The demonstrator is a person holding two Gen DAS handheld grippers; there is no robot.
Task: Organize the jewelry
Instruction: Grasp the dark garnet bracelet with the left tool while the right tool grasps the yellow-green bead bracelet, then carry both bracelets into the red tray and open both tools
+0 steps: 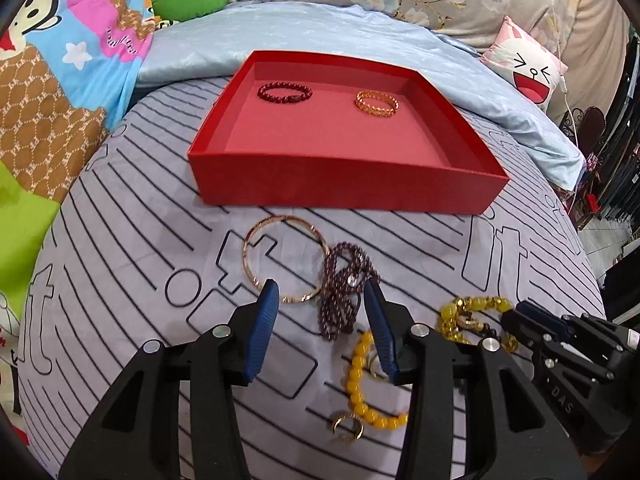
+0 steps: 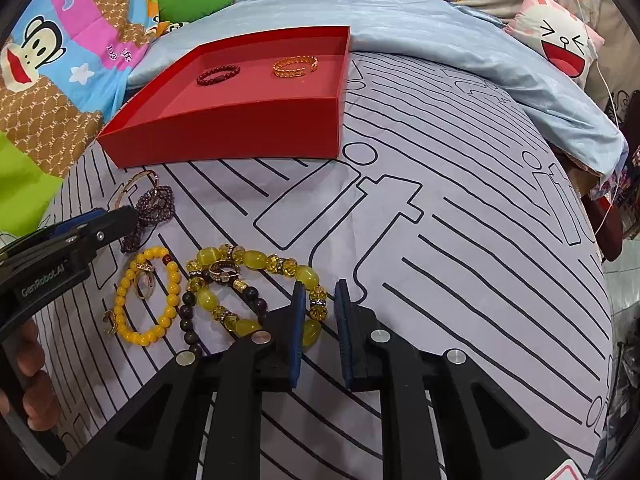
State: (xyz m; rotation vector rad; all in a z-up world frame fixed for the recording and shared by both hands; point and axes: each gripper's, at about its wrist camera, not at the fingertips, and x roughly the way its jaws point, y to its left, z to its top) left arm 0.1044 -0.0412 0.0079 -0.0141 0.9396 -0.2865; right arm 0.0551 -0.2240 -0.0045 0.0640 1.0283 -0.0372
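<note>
The right tongs (image 2: 319, 300) pinch the yellow bracelet (image 2: 256, 276) on the bed (image 2: 480, 240), the left tongs (image 1: 320, 292) stand half open, empty, over the purple beads (image 1: 344, 284), and the pickup step next calls for lifting toward the red box (image 1: 344, 184).

Two close, downward wrist views — shared red tray (image 1: 344, 184).

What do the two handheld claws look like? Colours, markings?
Both match: the left claw and right claw have black plastic frames with triangular cut-outs, round silver pivot pins and ribbed blue fingers. Seen from the right wrist, the left one's side reads "GenRobot.AI"; from the left wrist, the right one's shows "DAS". No cables or sleeves visible.
</note>
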